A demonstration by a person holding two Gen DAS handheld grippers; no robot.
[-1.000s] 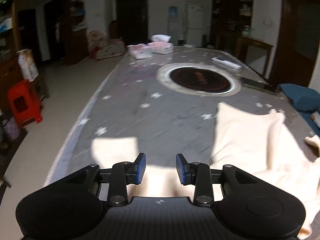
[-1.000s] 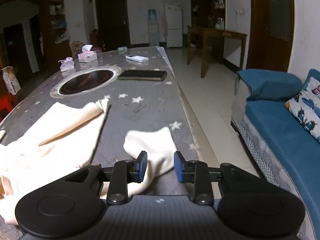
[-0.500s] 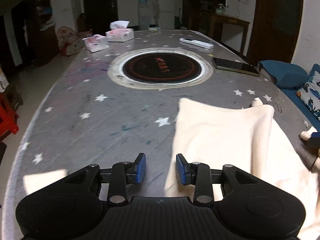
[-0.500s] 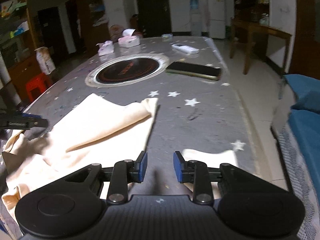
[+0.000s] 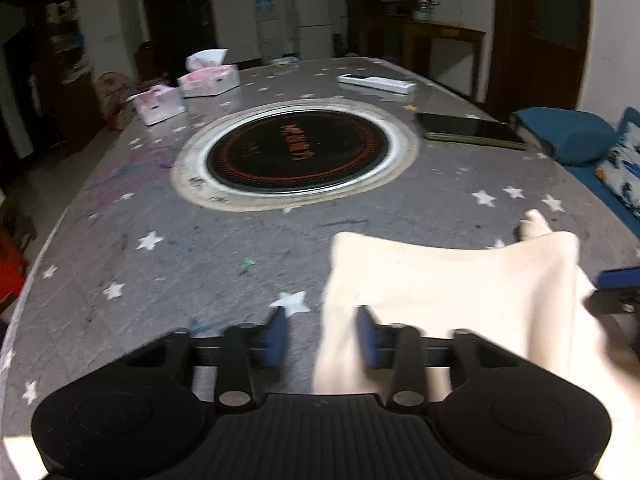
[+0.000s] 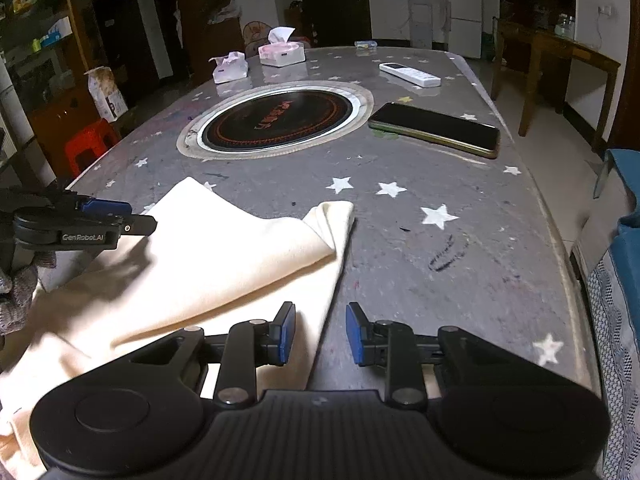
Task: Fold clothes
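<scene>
The left gripper (image 5: 322,334) has its fingers (image 5: 276,334) apart and they grip nothing. The left edge of the cream garment (image 5: 448,292) passes between them: the right finger is over the cloth, and the left finger is over the bare grey table (image 5: 160,280) with white stars. In the right wrist view the left gripper (image 6: 116,218) shows at the left side, above the far left part of the garment.

The right gripper (image 6: 320,334) also has its fingers (image 6: 286,334) apart, holding nothing. The right edge of the garment (image 6: 208,264) runs between them; the left finger is over the cloth and the right finger is over the bare table (image 6: 460,280). Whether the fingers touch the cloth, I cannot tell.

The garment lies on the near part of the table, in front of both grippers and between them. Its top layer is folded over, and one bunched corner points away from the right fingers.

Farther ahead of the fingers, a round black cooktop (image 6: 276,120) with a pale ring is set in the middle of the table. To the right of it lies a dark phone (image 6: 434,130), and beyond the phone a white remote control (image 6: 410,74). At the far left of the cooktop stand two tissue packs (image 6: 280,52). A red stool (image 6: 90,146) is on the floor to the left of the table, and a blue sofa (image 5: 568,136) is to the right.
</scene>
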